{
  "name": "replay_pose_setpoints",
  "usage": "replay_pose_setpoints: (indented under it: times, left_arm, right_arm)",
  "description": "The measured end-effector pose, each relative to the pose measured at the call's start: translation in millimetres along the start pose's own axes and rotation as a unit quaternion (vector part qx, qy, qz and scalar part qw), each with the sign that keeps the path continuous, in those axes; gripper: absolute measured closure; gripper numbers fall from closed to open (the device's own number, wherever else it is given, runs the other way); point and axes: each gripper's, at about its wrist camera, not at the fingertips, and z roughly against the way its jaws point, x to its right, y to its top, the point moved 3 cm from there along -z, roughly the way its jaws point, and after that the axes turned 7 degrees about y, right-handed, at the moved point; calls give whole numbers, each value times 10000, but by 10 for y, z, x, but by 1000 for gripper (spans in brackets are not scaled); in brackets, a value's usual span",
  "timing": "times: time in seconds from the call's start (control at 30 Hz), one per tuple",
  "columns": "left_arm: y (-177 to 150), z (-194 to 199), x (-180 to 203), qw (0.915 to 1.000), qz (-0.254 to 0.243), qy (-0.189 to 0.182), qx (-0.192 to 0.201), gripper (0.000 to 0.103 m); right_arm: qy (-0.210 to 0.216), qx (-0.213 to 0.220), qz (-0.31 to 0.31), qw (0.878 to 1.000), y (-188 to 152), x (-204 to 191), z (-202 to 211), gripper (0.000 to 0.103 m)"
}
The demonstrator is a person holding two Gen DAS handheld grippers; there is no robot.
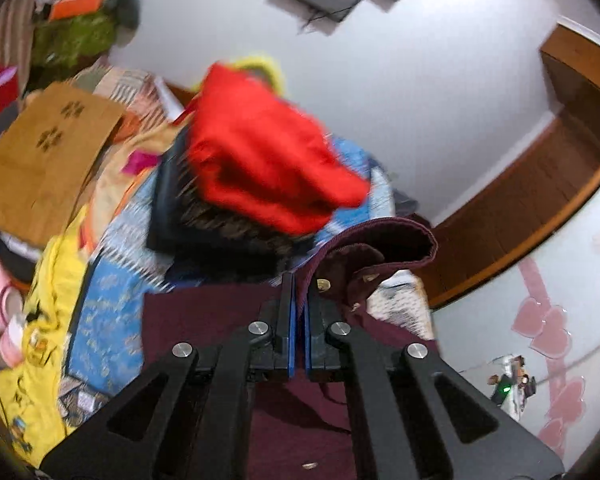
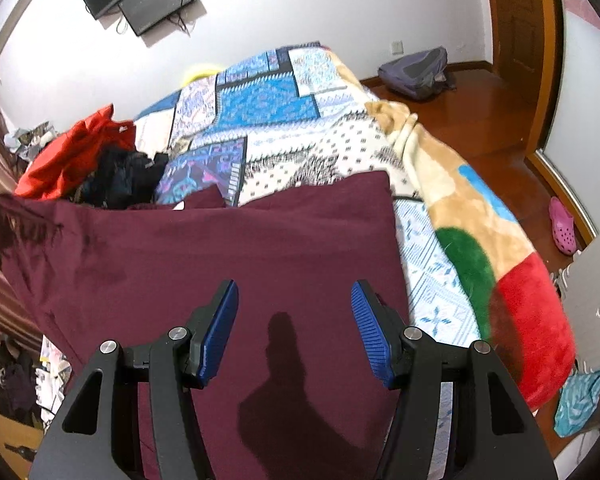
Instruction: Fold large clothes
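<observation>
A large maroon garment (image 2: 220, 248) lies spread on the bed, and its left part looks lifted and blurred. In the left wrist view my left gripper (image 1: 300, 284) is shut on the maroon garment (image 1: 204, 340) at its waistband edge, beside a metal button (image 1: 322, 285) and an open flap. The cloth hangs from the shut jaws and folds over at the top. My right gripper (image 2: 294, 294) is open above the flat middle of the garment. Nothing is between its blue pads (image 2: 220, 332), and its shadow falls on the cloth.
A red garment (image 1: 260, 160) tops a pile of dark clothes (image 1: 228, 232) at the bed's far left. A patchwork quilt (image 2: 268, 100) and a fleece blanket (image 2: 480, 240) cover the bed. Cardboard (image 1: 40, 160) and yellow cloth (image 1: 48, 320) lie to the left. A backpack (image 2: 416, 68) and a pink shoe (image 2: 562, 230) are on the floor.
</observation>
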Motion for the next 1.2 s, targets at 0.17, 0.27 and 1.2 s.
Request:
replay_pose_setpoints:
  times: [0.17,0.27,1.2]
  left_arm:
    - [-324,-340,-535,9975,296,531,-359,102]
    - [-565,-642,-851,9928,359,942,-650,102]
    - [-1460,-1002,-817,9847,-316,1269,-1149,47]
  right_arm:
    - [-130,-181,92,9997,-49,-37,-52,48]
    - [-156,-210,135,9996,-53,-65,-39,48]
    - [-1254,-163,1630,9785,-675,-406,560,33]
